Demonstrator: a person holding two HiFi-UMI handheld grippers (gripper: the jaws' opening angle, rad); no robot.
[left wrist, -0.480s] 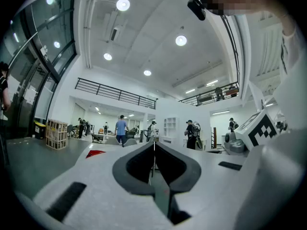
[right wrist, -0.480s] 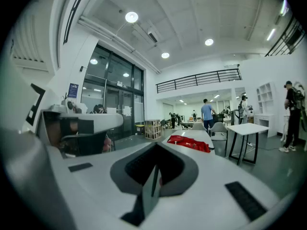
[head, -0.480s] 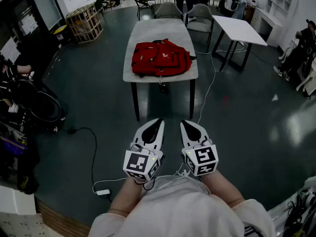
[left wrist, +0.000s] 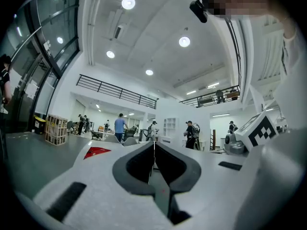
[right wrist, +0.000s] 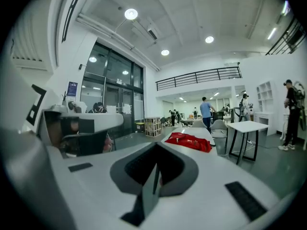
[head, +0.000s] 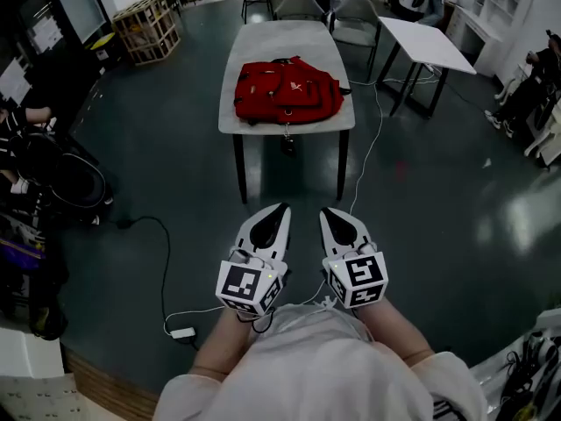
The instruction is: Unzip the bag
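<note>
A red backpack [head: 287, 90] lies flat on a grey table [head: 272, 40] well ahead of me. It also shows small and far off in the left gripper view [left wrist: 97, 152] and the right gripper view [right wrist: 189, 141]. My left gripper [head: 279, 210] and right gripper [head: 330, 213] are held side by side close to my body, over the dark floor and far short of the table. Both are shut with nothing between their jaws, as the left gripper [left wrist: 154, 147] and right gripper [right wrist: 156, 150] show in their own views.
A white table [head: 429, 46] stands right of the grey one, with chairs [head: 355, 16] behind. A wooden crate [head: 145, 24] sits far left. A cable with a power adapter [head: 182, 332] runs over the floor near my feet. Dark equipment [head: 53, 182] and people line the room's edges.
The table and bag sit slightly higher in the head view. Both grippers remain shut and side by side near my body.
</note>
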